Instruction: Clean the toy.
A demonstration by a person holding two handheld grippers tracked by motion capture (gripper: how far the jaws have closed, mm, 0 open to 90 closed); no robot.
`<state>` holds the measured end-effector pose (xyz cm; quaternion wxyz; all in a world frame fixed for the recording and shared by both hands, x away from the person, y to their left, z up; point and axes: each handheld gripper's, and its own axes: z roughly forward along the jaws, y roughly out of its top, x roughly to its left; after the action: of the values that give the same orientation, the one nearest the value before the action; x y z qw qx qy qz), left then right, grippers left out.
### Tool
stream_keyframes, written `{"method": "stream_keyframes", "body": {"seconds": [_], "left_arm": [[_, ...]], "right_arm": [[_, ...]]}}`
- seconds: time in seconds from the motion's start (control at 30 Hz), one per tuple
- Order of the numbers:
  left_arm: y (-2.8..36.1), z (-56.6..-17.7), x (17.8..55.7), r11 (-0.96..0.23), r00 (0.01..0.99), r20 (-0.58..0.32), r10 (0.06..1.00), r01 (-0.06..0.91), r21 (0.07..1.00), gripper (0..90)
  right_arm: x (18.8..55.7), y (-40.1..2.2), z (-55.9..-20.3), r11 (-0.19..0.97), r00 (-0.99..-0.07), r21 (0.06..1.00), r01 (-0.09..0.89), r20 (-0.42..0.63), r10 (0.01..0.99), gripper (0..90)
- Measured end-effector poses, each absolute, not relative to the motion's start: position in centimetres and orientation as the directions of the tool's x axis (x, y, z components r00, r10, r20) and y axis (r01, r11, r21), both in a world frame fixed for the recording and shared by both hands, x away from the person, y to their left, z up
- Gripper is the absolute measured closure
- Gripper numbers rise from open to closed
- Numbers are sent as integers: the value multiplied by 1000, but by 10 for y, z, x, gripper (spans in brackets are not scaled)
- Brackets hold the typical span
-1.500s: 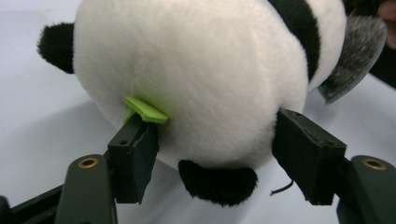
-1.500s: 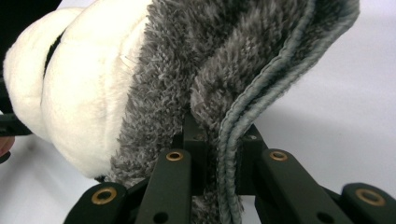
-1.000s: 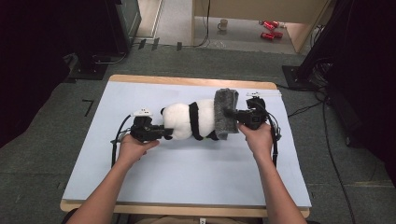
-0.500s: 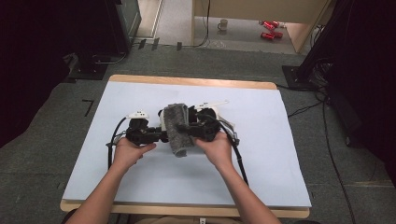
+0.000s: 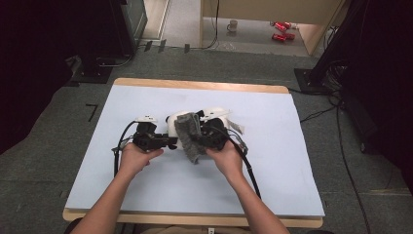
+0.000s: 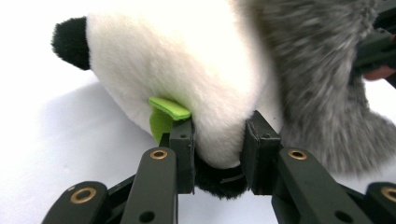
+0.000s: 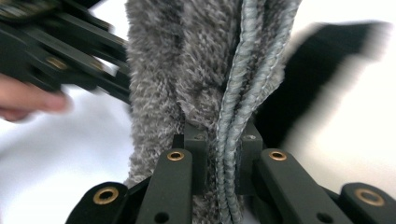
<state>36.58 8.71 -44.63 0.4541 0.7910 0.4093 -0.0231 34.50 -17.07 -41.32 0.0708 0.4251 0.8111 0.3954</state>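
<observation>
A white and black plush panda [image 5: 174, 127] [image 6: 187, 74] lies on the light blue table top [image 5: 292, 165]. My left gripper [image 5: 165, 142] [image 6: 218, 154] is shut on a white fold of the panda, next to a small green tag [image 6: 164, 114]. A fuzzy grey cloth [image 5: 190, 136] [image 7: 187, 70] with a thick stitched edge drapes over the panda's middle. My right gripper [image 5: 200, 138] [image 7: 225, 158] is shut on that cloth, close to the left gripper. The cloth hides much of the panda.
The table's wooden edge [image 5: 195, 86] runs along the far side. Beyond it on the floor stand a mug [image 5: 233, 25] and red cans [image 5: 278, 31]. Black cables [image 5: 248, 170] trail from both grippers toward me.
My right gripper has swept left with the grey cloth, from the panda's right end to beside the left gripper. The panda now lies bunched under the cloth. The left hand has stayed put.
</observation>
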Motion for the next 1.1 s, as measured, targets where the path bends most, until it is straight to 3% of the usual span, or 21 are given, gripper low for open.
{"method": "stream_keyframes", "body": {"seconds": [0.1, 0.73, 0.87, 1.0, 1.1], "left_arm": [[85, -447, 366, -263, 680, -399, 615, 654, 710, 698], [86, -452, 370, -244, 676, -417, 607, 658, 712, 700], [87, -453, 372, -243, 672, -418, 611, 662, 709, 700], [93, -455, 374, -225, 654, -439, 616, 680, 698, 699], [93, -456, 374, -216, 648, -446, 617, 684, 697, 699]], "right_arm": [[346, -193, -414, 262, -594, 695, 670, 290, 750, 813], [337, -253, -406, 210, -520, 725, 656, 232, 822, 813], [340, -266, -405, 207, -474, 732, 650, 177, 863, 814], [345, -281, -403, 141, -420, 721, 679, 224, 879, 814], [340, -284, -394, 108, -460, 736, 668, 294, 838, 813]]}}
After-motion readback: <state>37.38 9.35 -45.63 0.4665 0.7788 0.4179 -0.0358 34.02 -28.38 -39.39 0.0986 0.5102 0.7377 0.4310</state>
